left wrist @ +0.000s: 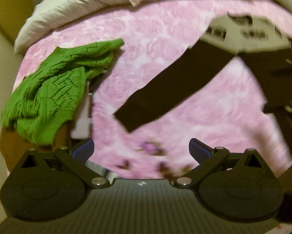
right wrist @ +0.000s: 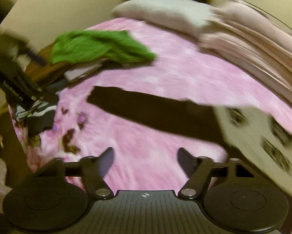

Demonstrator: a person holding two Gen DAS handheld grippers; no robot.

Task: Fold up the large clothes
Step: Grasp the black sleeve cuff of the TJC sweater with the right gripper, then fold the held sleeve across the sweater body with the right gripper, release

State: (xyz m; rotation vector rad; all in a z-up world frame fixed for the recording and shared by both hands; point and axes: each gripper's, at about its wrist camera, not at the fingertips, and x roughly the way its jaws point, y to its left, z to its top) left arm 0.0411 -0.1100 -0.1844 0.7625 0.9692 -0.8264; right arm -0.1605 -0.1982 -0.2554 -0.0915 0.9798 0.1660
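Across the pink rose-patterned bedspread (left wrist: pixel 155 39) your garment, white body with a black sleeve (left wrist: pixel 171 85), lies toward two o'clock in the left wrist view, sleeve cuff reaching toward centre. Your left gripper (left wrist: pixel 141 150) sits at six o'clock, jaws wide apart, nothing between the blue pads, only bedspread. Your right gripper (right wrist: pixel 145 159) likewise stands parted and holds nothing; the black sleeve (right wrist: pixel 155 111) crosses just above its fingertips, white patterned body at three o'clock. Green knit sweater (left wrist: pixel 48 89) is heaped at nine o'clock on a brown item. Only the right wrist view shows a striped garment (right wrist: pixel 36 113) at nine o'clock and your other gripper's body above it. Both views are motion-blurred; a white pillow (left wrist: pixel 73 5) sits at eleven o'clock.
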